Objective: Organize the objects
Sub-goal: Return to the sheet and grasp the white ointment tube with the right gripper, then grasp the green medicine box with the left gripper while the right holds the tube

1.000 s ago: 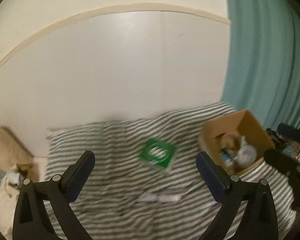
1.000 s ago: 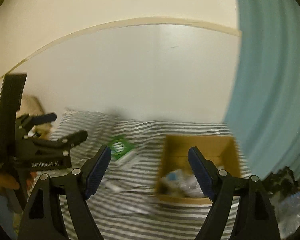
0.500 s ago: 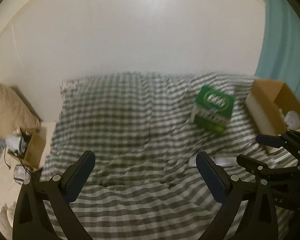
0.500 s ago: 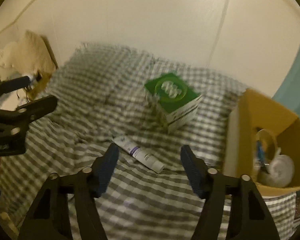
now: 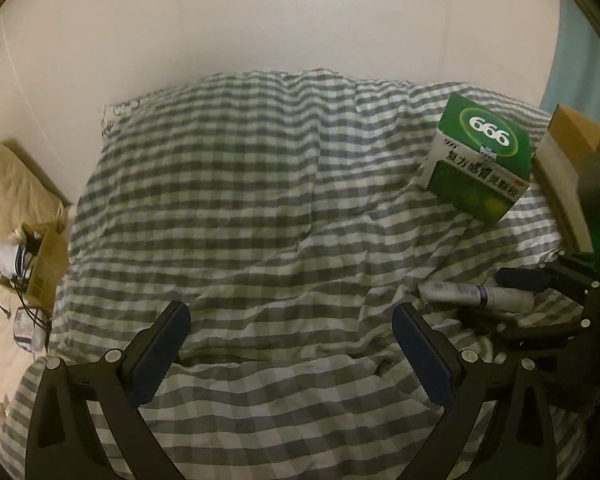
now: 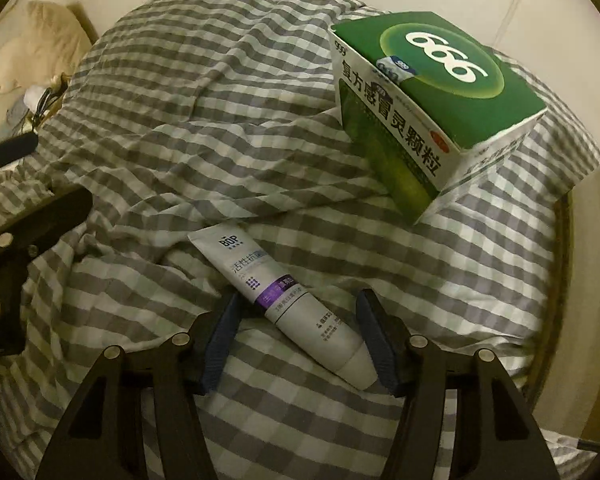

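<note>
Tube of toothpaste, white with a purple band, lies flat on the checked bedcover, cap end toward the camera and angled to the right. Right gripper sits low around it, jaws apart, one blue pad on each side of the lower half; the right pad looks close to or touching the cap end, the left pad stands clear of the tube. Nothing is clamped yet. From the left wrist view the same tube shows lengthwise with the right gripper's dark fingers beside it.

Green medicine box, marked 999, rests on the bedcover just beyond the tube, tilted on a fold, untouched. Cardboard box stands at the bed's right side, near the green box; its inside is not visible now, so what it holds cannot be told.

Left gripper hovers over bare bedcover, jaws wide apart, empty, well apart from both items.

Judgement: task is unfinished. Two loose items remain on the bed. Step in hand looks like the pick of the tube, with closing, lifting and carrying to the cardboard box left; the green box would follow.

Floor clutter and a small carton sit off the bed's left edge.
</note>
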The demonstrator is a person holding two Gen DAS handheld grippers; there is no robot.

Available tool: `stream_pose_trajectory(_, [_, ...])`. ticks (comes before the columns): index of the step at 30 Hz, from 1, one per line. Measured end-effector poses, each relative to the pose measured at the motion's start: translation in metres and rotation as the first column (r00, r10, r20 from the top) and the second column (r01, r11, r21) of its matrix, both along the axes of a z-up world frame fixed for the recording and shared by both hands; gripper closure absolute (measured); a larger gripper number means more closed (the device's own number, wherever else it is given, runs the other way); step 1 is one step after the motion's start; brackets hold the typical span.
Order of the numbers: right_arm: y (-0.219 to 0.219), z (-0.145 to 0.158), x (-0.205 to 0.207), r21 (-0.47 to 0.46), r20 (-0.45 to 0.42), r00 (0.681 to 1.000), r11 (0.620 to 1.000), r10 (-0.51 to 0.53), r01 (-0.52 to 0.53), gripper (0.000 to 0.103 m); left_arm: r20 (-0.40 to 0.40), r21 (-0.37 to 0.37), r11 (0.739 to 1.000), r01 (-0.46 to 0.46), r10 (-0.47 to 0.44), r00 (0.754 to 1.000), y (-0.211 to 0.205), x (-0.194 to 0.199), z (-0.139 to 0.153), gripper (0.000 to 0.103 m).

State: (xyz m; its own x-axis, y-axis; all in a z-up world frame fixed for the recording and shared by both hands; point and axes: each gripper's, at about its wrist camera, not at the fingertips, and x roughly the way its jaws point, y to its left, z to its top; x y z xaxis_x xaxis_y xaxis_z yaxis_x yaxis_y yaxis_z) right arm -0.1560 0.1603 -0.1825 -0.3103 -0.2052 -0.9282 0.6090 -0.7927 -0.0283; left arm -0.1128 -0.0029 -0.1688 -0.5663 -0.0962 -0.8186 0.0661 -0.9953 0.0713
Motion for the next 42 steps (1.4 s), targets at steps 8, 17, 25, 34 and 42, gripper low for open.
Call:
stream_pose_trajectory(8, [0.011, 0.022, 0.020, -0.026, -0.094, 0.996, 1.000, 0.000, -0.002, 0.082, -0.016, -0.010, 1.000, -0.003, 0.003, 1.000, 0.008, 0.005, 0.009, 0.000])
stream_pose_trajectory(17, [0.048, 0.087, 0.033, -0.177, -0.189, 0.974, 0.980, -0.123, 0.089, 0.083, -0.044, 0.008, 1.000, 0.015, -0.015, 0.999, 0.032, 0.011, 0.029, 0.000])
stream_pose_trajectory(25, [0.092, 0.143, 0.030, -0.254, -0.296, 0.925, 0.953, -0.239, 0.166, 0.083, -0.080, 0.045, 0.998, 0.036, -0.033, 0.996, 0.071, 0.017, 0.052, 0.000])
stream_pose_trajectory(34, [0.139, 0.161, 0.014, -0.309, -0.355, 0.858, 0.913, -0.371, 0.267, 0.083, -0.119, 0.150, 0.989, 0.004, 0.014, 0.993, 0.126, -0.016, 0.061, 0.000])
stream_pose_trajectory(42, [0.169, 0.153, -0.007, -0.336, -0.365, 0.812, 0.878, -0.455, 0.341, 0.084, -0.106, 0.221, 0.970, -0.098, 0.124, 0.987, 0.157, -0.062, 0.043, 0.000])
